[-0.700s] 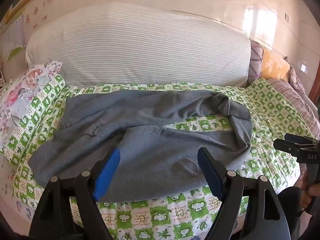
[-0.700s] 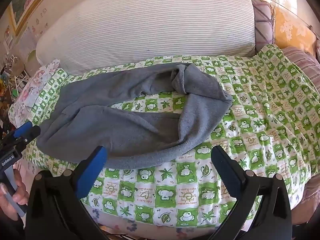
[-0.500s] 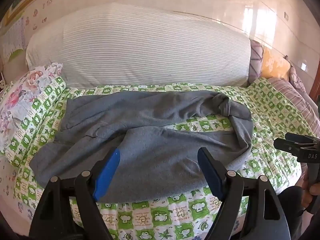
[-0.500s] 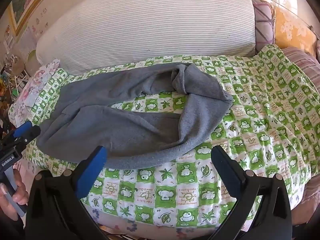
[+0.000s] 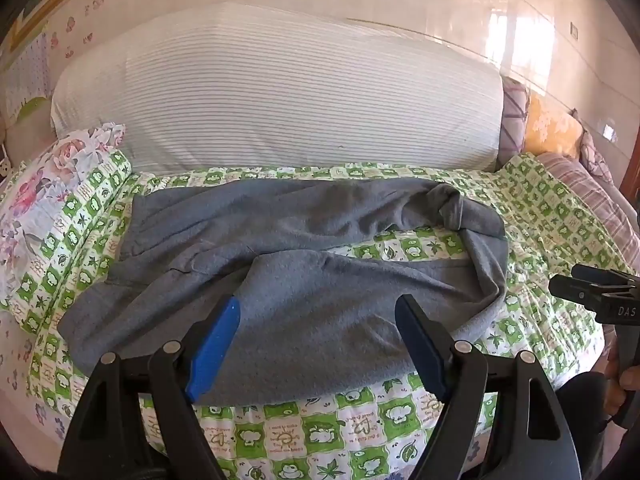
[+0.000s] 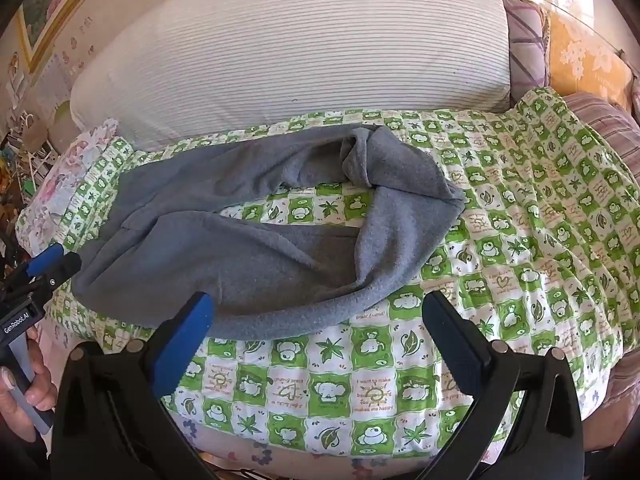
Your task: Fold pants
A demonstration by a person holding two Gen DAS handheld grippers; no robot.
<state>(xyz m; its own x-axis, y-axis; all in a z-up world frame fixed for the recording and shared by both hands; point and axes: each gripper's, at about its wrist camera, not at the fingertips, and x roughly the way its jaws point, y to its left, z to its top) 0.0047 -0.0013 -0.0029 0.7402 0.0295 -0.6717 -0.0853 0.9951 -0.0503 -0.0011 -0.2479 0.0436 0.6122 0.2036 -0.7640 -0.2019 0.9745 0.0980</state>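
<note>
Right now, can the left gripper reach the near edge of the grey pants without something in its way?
Probably yes. The left gripper hangs open just above the grey pants, and nothing lies between its fingers and the cloth's near edge on the green quilt.

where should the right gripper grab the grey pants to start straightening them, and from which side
Probably the bunched leg ends of the grey pants, which curl back at the far right toward the striped bolster. The right gripper, open and empty, could come from the right over the bare green quilt; the raised folds give its fingers an edge to pinch, unlike the flat near hem.
</note>
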